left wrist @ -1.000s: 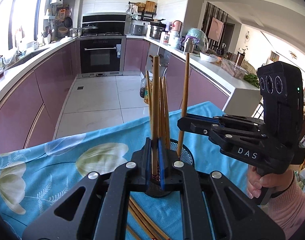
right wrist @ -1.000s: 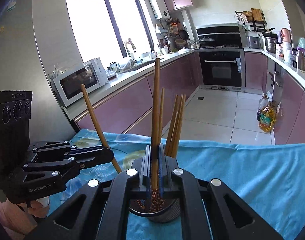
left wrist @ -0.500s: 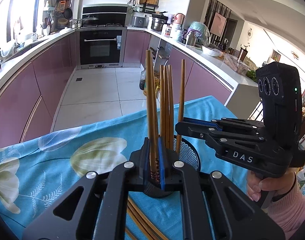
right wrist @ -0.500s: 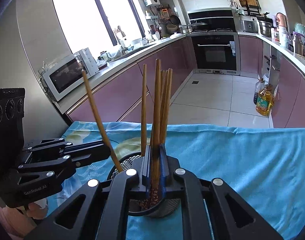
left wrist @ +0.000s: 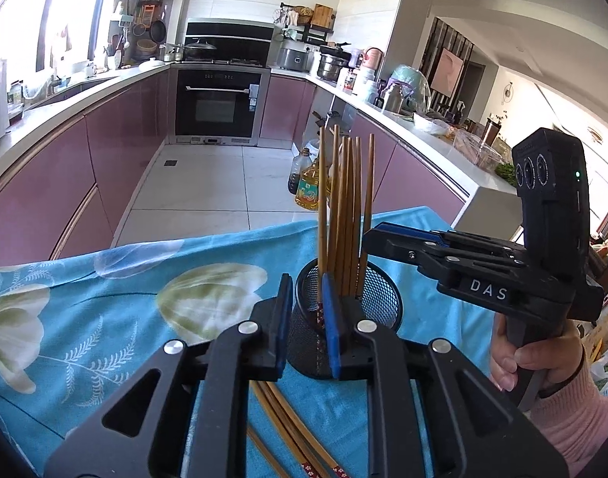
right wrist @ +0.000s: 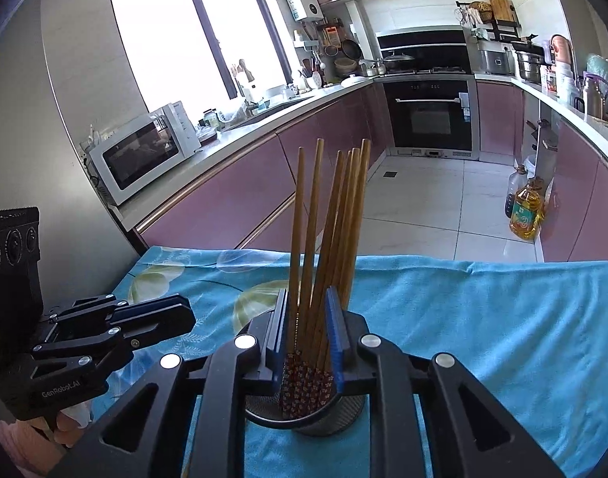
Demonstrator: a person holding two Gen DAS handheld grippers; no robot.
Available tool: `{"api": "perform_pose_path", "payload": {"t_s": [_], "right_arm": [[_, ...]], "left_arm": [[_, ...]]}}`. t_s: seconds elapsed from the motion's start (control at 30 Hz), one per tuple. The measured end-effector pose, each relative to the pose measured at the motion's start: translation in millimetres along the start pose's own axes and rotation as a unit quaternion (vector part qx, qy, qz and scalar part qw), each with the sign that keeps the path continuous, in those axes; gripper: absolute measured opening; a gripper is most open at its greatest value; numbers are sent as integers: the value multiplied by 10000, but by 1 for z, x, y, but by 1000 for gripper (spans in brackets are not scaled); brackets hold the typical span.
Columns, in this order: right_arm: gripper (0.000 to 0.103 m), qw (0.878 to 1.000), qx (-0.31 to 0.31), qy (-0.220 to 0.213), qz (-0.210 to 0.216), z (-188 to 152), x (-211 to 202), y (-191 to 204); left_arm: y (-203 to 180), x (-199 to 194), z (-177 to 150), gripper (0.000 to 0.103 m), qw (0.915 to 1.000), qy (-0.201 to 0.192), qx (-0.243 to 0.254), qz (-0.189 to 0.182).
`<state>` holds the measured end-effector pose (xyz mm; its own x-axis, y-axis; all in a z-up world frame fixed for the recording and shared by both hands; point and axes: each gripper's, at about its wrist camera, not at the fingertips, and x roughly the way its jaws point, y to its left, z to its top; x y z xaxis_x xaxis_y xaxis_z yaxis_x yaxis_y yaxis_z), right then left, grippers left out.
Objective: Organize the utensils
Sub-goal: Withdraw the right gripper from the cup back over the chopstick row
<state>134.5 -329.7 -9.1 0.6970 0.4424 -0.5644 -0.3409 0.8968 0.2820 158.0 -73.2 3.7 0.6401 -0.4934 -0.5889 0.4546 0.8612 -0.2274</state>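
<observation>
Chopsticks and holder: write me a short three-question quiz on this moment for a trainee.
1. True or false: all the chopsticks stand in the holder.
2. The holder is: A) white ceramic, B) black wire mesh, C) clear glass.
3. What covers the table under the holder?

Key:
1. False. Loose chopsticks lie flat in front of the holder, at the bottom of the left wrist view.
2. B.
3. A blue cloth with a pale flower print.
</observation>
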Motion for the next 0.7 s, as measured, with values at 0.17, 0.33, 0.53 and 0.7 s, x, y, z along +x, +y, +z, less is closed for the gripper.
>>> {"api": "perform_pose_path", "payload": {"t_s": [0.17,0.33,0.53,0.7], "right_arm": [[28,9991,-339,-136,200,-12,-23,21],[29,9964,-749,-23,404,-34,-36,49],[31,9949,-738,423,534,-66,-22,62],[31,9931,-662,898,360,-92,3,63]], "left_arm": [[12,-18,-17,25,9997,-94,-125,174],[25,-27,-44,30,9992,-11,-270,291],[37,-23,-80,34,9976,295,-471,408],[38,-17,-102,35,9960,517,-480,539]]}}
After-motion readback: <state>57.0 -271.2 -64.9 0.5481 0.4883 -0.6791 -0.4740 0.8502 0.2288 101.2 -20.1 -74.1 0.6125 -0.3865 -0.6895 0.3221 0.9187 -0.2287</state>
